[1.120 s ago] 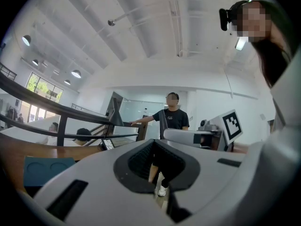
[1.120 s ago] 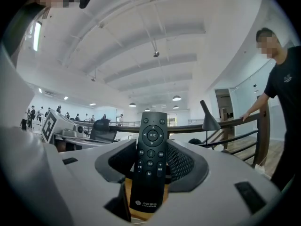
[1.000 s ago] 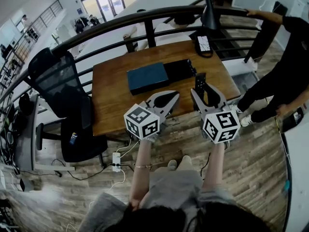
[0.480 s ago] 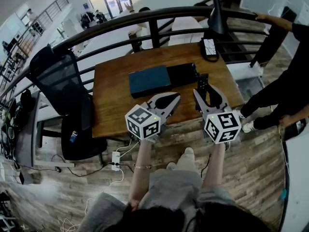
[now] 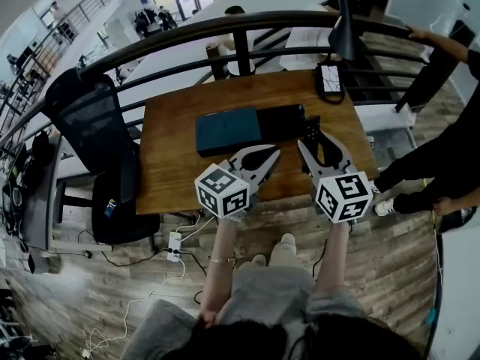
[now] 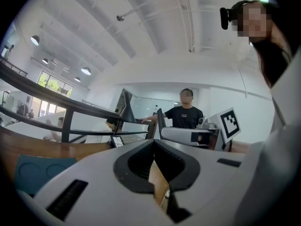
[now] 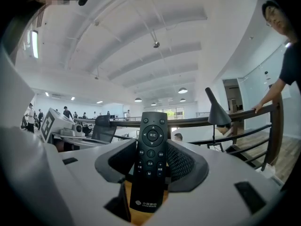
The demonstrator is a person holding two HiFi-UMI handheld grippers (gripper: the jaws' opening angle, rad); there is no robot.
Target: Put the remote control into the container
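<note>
The table bears a teal box and, against it, a black tray, probably the container, though the view is too coarse to be sure. The right gripper is clamped on the upright remote near the tray; the left gripper has its jaws together on nothing. Best to tip the remote flat along the tray, lower it inside, and only then let go.

Matt black plastic on the remote control; smooth brown wood with faint grain across the desk; black mesh on the office chair back.
</note>
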